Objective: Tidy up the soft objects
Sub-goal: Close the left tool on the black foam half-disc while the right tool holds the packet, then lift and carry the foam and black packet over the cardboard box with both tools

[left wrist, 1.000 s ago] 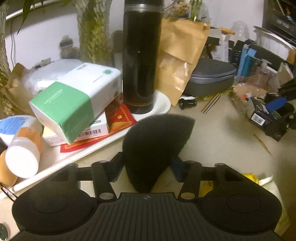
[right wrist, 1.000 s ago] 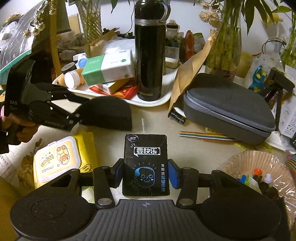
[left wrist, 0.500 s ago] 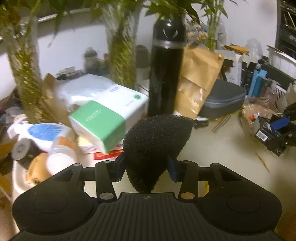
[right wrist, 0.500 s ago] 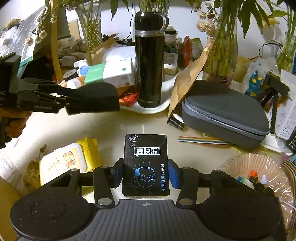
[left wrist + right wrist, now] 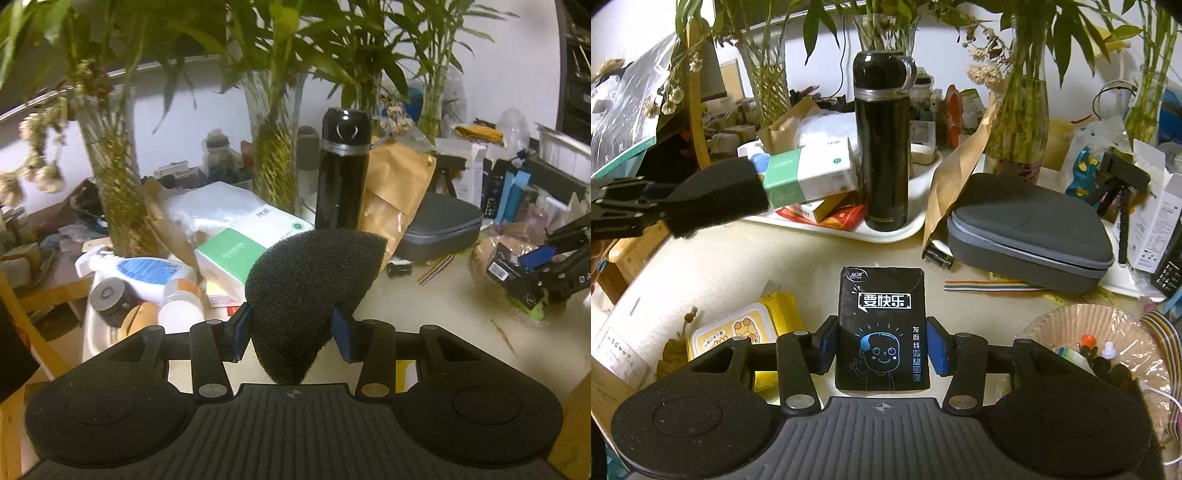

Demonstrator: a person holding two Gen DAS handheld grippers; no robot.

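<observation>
Holding one black, coarse-pored foam sponge (image 5: 314,288) with a rounded edge, the left hand-held gripper (image 5: 291,334) has both blue pads pressed into the sponge's narrow end; its jaws have just been closing a little on the foam. The sponge juts forward past the fingers, lifted clear of the cream table (image 5: 436,306) and hanging in front of the one white oval tray (image 5: 886,234). In the right wrist view the same sponge (image 5: 716,195) shows at the left, just beside the green-and-white tissue pack (image 5: 809,177) on that tray. The right hand-held gripper (image 5: 882,349) clamps one black rectangular tissue packet (image 5: 882,328) printed with a cartoon face, its pads on the packet's long sides and the packet's far half reaching beyond them. One tall black flask (image 5: 882,144) stands upright on the tray, one grey zip case (image 5: 1030,229) lies to its right, and one yellow wet-wipe pack (image 5: 738,328) lies flat on the table near the packet.
</observation>
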